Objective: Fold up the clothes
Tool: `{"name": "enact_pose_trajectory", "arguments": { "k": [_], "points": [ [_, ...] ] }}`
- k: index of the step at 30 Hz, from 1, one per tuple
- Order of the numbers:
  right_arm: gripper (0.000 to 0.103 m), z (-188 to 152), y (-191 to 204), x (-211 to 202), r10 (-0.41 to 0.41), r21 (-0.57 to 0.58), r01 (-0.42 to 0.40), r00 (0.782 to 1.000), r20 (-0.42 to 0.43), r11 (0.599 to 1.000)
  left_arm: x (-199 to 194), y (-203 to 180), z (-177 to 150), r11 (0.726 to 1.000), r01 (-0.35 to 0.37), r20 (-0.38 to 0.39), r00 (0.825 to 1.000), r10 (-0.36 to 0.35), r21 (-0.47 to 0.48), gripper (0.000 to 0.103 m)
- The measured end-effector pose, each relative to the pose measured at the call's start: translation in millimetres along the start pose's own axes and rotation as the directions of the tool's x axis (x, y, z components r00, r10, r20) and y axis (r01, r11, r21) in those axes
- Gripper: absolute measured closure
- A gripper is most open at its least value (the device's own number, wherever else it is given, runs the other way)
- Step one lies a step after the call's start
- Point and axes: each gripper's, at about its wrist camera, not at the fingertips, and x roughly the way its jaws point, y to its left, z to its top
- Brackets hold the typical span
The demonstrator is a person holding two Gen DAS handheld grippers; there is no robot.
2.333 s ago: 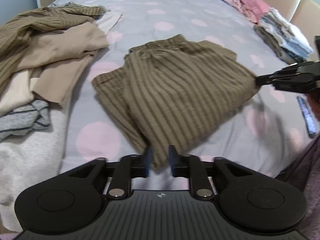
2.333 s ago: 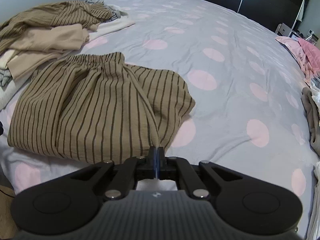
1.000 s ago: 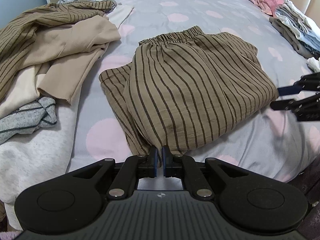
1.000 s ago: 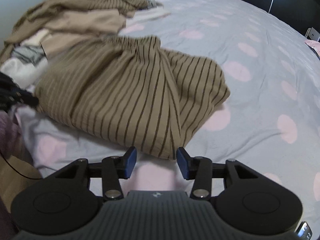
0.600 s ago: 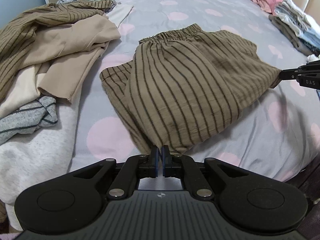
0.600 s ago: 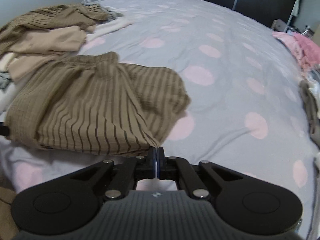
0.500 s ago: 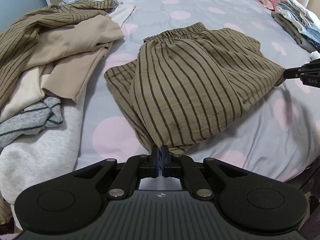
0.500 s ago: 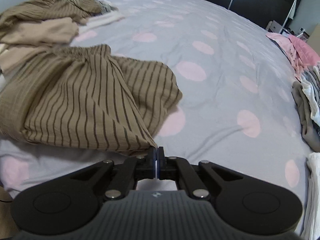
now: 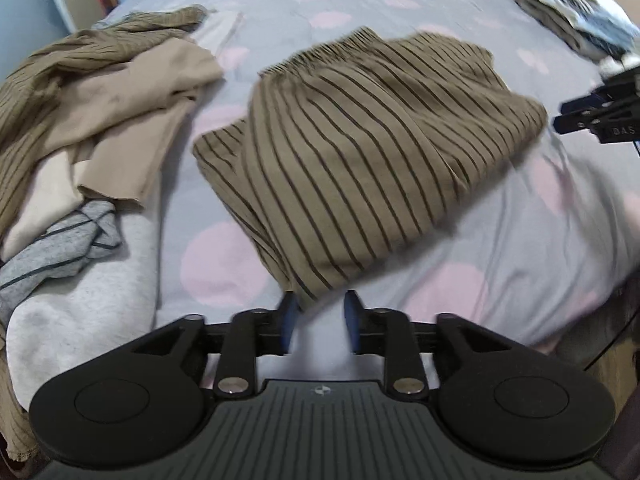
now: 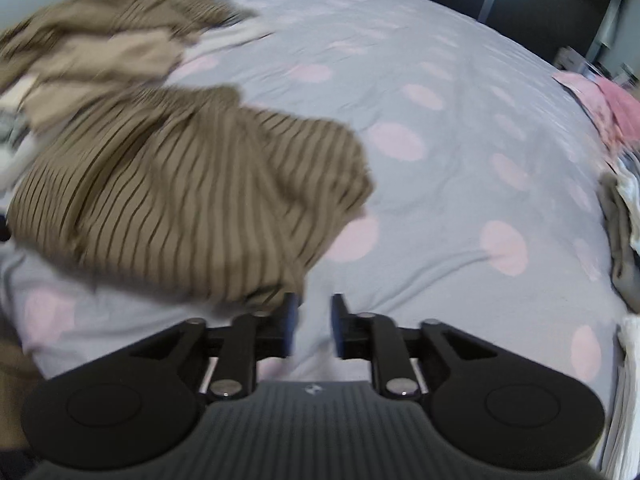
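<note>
The striped brown trousers [image 9: 360,152] lie folded on the bed [image 9: 520,264], filling the middle of the left wrist view, their gathered waistband toward the top of the frame and one folded corner reaching down to the bottom centre. There the left gripper [image 9: 317,318] has its jaws opening; the corner of the cloth sits just at the gap between the blue pads, which do not press on it.

In the right wrist view the same trousers [image 10: 192,192] spread across the left half of the frame, blurred. The right gripper [image 10: 312,322] at bottom centre also has its jaws opening, with only the bedsheet showing between them; the hem of the trousers ends just beside the left finger. This gripper appears at the right edge of the left wrist view, near the trousers' far corner but apart from it.

A heap of unfolded clothes [image 9: 92,120] takes the left side of the left wrist view, beige, striped and grey pieces piled together. A stack of folded clothes [image 9: 576,12] lies in the upper right corner, with a pink garment [image 10: 608,108] at the right edge of the right wrist view.
</note>
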Motion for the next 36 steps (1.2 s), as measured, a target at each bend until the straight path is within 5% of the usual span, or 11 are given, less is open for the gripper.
{"name": "enact_pose_trajectory", "arguments": {
  "k": [2,7,9,11,18,23,29,33,36],
  "points": [
    [0.064,-2.7,7.9,6.9,0.034,-0.024,-0.034,0.999,-0.010,0.999,6.4,-7.0,-1.2,0.999,-0.032,-0.011,0.999,0.032,0.039,0.076],
    [0.065,-11.3,25.6,27.6,-0.020,-0.116,0.024,0.999,0.038,0.993,21.3,-16.1,-1.2,0.987,-0.110,0.005,0.994,0.110,0.114,0.077],
    [0.066,-10.7,26.0,31.9,0.005,-0.123,0.000,0.999,0.040,0.992,23.9,-17.4,-0.5,0.985,-0.116,0.022,0.993,0.114,0.127,0.091],
    [0.101,-9.9,27.4,35.8,0.024,-0.137,-0.020,0.999,0.022,0.990,23.9,-17.5,-0.8,0.981,-0.133,0.035,0.991,0.130,0.139,0.099],
    [0.102,3.5,10.6,1.5,-0.022,-0.130,0.040,0.990,0.137,0.991,-16.8,6.6,4.6,0.985,-0.170,0.158,0.974,0.162,0.041,0.100],
    [0.103,-3.0,11.1,19.2,-0.094,-0.175,0.098,0.995,0.026,0.980,11.5,-8.0,0.4,0.979,-0.138,0.039,0.990,0.134,0.149,0.101],
    [0.102,-7.0,18.4,35.9,-0.141,-0.239,0.115,0.986,-0.091,0.964,22.5,-13.2,-6.8,0.970,-0.135,-0.015,0.990,0.141,0.202,0.099],
    [0.099,-1.7,-6.1,30.5,-0.246,-0.165,0.223,0.959,-0.139,0.961,16.3,5.4,-6.8,0.982,-0.154,-0.064,0.985,0.162,0.110,0.096],
    [0.099,6.6,-28.1,11.6,-0.200,-0.036,0.198,0.975,-0.094,0.980,1.3,25.8,-3.1,0.990,-0.142,-0.044,0.989,0.141,-0.001,0.093]
  ]
}}
